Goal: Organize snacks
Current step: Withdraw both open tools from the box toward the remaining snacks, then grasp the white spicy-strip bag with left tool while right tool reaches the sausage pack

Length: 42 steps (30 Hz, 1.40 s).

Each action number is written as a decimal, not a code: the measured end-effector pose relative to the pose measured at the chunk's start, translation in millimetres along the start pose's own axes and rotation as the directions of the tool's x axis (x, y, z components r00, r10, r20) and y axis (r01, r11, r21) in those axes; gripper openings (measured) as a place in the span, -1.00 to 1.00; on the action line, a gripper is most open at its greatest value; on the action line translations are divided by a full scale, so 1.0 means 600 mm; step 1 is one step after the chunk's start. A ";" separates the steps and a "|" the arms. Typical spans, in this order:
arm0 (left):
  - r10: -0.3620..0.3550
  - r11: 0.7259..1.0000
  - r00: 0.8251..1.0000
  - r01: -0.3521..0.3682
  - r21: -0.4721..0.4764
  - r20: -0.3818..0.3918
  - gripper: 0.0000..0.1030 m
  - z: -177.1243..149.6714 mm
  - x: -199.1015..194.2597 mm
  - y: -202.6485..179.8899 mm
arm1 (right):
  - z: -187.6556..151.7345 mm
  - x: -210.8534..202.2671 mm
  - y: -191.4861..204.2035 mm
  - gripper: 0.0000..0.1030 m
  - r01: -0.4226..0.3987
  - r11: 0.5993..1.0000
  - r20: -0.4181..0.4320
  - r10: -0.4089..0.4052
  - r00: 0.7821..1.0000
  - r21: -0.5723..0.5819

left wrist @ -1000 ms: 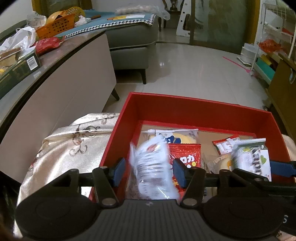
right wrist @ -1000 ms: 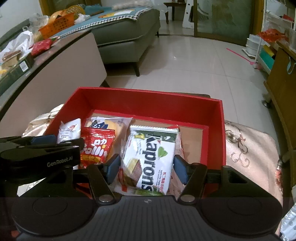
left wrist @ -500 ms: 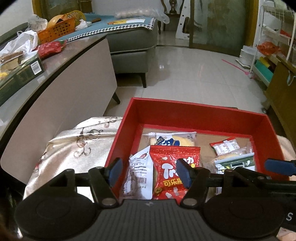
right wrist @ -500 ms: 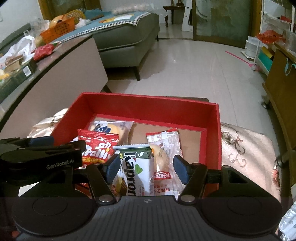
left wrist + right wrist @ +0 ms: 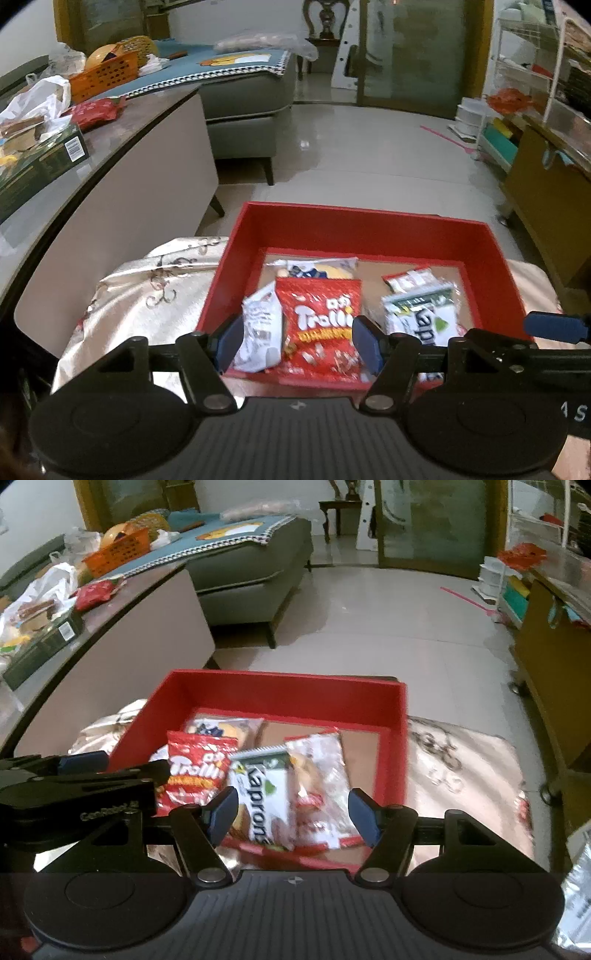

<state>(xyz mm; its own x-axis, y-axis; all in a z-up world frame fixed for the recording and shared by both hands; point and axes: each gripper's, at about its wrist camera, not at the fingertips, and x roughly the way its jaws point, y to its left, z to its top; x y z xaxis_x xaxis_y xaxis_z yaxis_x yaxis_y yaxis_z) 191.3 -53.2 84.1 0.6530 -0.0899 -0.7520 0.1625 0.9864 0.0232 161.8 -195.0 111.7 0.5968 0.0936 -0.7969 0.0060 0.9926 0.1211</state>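
both grippers hang above a red box (image 5: 354, 225) that sits on a pale embroidered cloth (image 5: 147, 295). left gripper (image 5: 297, 345) has its blue pads apart with nothing pressed between them; the packets seen through the gap lie below in the box. right gripper (image 5: 290, 812) has jaws that are opening, and no packet is caught between them either; its pads stand clear of the snacks underneath.

inside the box, on the brown cardboard floor, lie several snacks. a red trolli bag (image 5: 321, 325) lies toward the near left, with a white packet (image 5: 260, 328) just beside it against the left wall. behind the red bag is a blue and white bun packet (image 5: 317, 267). to the right lies a white and green kaprons wafer pack (image 5: 264, 797), slightly blurred in the left view, touching a clear packet with red trim (image 5: 321, 775) on its right side. the far right part of the box floor is bare.

beyond the box, a long counter (image 5: 122, 147) on the left carries an orange basket (image 5: 105, 74), a red pouch (image 5: 94, 112) and a dark green carton (image 5: 40, 162). a grey sofa (image 5: 243, 96) with a blue cover stands behind, on a tiled floor.
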 end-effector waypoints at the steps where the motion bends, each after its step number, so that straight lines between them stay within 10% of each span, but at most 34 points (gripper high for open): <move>1: -0.005 1.000 1.000 0.005 0.005 -0.001 0.14 -0.003 -0.005 -0.002 | -0.005 -0.006 -0.005 0.48 0.009 1.000 -0.003 -0.009 1.000 0.002; 18: -0.150 0.984 0.983 0.159 0.086 -0.108 0.14 -0.083 -0.051 -0.060 | -0.088 -0.069 -0.082 0.65 0.071 0.996 -0.065 -0.068 0.996 0.046; 36: -0.129 0.991 0.981 0.132 0.014 -0.142 0.14 -0.085 -0.046 -0.005 | -0.111 0.038 -0.087 0.69 -0.096 0.977 -0.193 0.134 0.972 0.192; 40: -0.126 0.992 0.985 0.124 -0.026 -0.122 0.14 -0.074 -0.055 0.028 | -0.114 0.015 -0.042 0.69 -0.243 0.959 -0.187 0.267 0.945 0.143; 42: -0.129 0.991 0.985 0.124 -0.047 -0.114 0.15 -0.068 -0.061 0.046 | -0.123 0.004 -0.015 0.68 -0.372 0.920 -0.240 0.391 0.888 0.124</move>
<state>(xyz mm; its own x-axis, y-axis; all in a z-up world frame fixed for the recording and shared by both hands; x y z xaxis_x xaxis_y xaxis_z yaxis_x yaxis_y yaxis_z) 141.6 -17.0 85.1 0.5375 -0.2002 -0.8191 0.2073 0.9730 -0.1018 103.8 -198.1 64.9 0.3399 0.4900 -0.8027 -0.1168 0.8689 0.4809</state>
